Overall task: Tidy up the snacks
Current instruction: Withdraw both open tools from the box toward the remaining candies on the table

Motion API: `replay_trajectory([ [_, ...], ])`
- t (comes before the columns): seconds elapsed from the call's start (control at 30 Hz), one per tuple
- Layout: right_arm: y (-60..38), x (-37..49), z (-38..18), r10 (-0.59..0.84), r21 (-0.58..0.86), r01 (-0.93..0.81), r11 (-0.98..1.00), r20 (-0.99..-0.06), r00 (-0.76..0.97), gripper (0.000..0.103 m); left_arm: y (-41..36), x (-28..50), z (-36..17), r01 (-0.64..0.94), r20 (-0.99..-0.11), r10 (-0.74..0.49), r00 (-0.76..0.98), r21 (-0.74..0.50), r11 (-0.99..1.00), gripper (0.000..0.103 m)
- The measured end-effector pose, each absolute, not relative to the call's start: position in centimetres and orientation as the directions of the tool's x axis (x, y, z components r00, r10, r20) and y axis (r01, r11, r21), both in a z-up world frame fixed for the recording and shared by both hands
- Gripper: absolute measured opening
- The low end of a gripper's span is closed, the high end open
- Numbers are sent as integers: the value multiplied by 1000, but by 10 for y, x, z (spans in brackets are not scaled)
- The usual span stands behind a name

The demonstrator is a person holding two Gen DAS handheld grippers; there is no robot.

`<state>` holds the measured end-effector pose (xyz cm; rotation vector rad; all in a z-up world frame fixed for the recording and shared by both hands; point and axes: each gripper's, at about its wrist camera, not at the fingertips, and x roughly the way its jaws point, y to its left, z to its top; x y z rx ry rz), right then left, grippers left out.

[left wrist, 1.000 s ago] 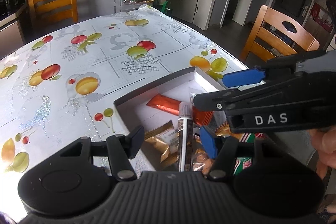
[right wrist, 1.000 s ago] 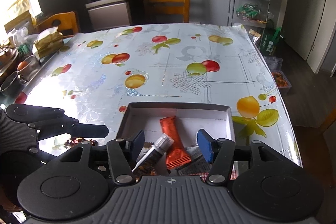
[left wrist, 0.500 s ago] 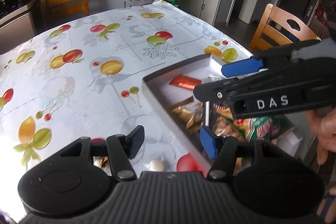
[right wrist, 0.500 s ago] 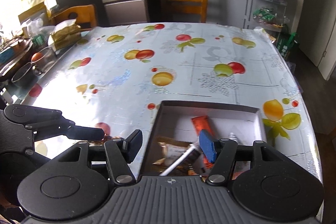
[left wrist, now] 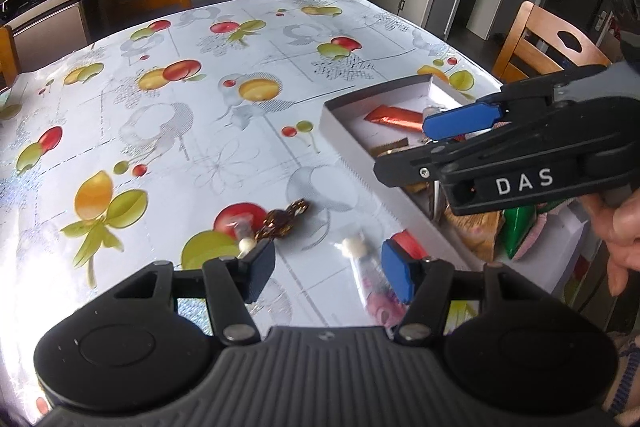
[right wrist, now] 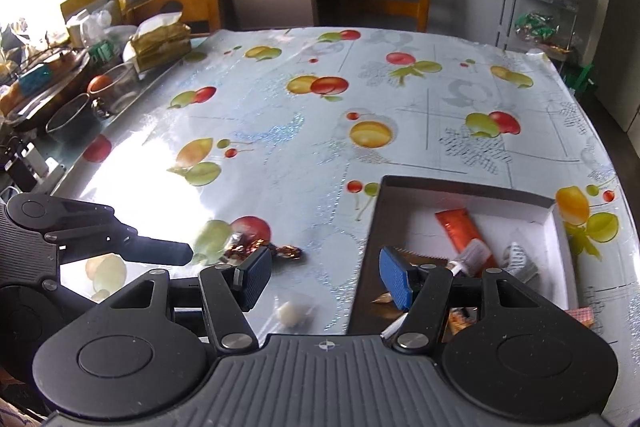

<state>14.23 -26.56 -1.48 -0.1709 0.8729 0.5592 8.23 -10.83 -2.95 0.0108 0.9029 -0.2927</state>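
- Loose snacks lie on the table (left wrist: 168,131) near its front edge, outside the box: a brown foil-wrapped candy (left wrist: 282,221), a small white sweet in clear wrap (right wrist: 291,313), and a clear sachet with pink contents (left wrist: 376,291).
- They look light, soft and crinkly, and the wrap is probably slippery. My judgement is to pinch each one across its middle or by a twisted end, gently.
- The left gripper (left wrist: 328,267) hovers over these loose snacks, its jaws apart with nothing between them.
- The right gripper (right wrist: 324,279) hangs beside it, straddling the box's left wall; its jaws are also apart and empty.
- The white cardboard box (right wrist: 460,187) sits at the table's front right corner, open-topped and shallow.
- Inside it lie an orange foil bar (right wrist: 460,229), a slim tube (right wrist: 470,255), gold-wrapped pieces and a green packet (left wrist: 518,227), piled loosely toward the near end.
- The far end of the box is mostly bare, so there looks to be room for more.
- A person's hand (left wrist: 624,231) holds the right gripper's handle.
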Motion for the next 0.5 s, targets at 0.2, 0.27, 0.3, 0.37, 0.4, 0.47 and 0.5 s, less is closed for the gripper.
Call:
replay_trajectory([
  [0.2, -256, 133, -18, 387, 86, -521, 849, -772, 504, 62, -96, 73, -32, 262, -779, -248, 575, -112, 959, 59],
  [0.27, -253, 129, -19, 385, 86, -518, 851, -774, 503, 62, -93, 69, -34, 266, -783, -251, 569, -114, 957, 59],
  [0.3, -252, 128, -20, 384, 87, -517, 851, -776, 501, 62, -91, 67, -35, 267, -785, -252, 566, -115, 957, 59],
  [0.37, -248, 124, -22, 382, 89, -515, 853, -779, 497, 62, -88, 62, -37, 268, -791, -253, 558, -117, 956, 59],
  [0.4, -247, 122, -23, 380, 90, -514, 853, -782, 494, 62, -86, 60, -39, 269, -793, -255, 553, -119, 956, 59],
  [0.47, -245, 118, -26, 378, 93, -511, 855, -787, 488, 63, -84, 54, -41, 273, -799, -258, 544, -122, 954, 59],
  [0.5, -243, 116, -28, 376, 95, -510, 855, -790, 484, 63, -83, 50, -43, 275, -801, -261, 539, -125, 953, 59],
])
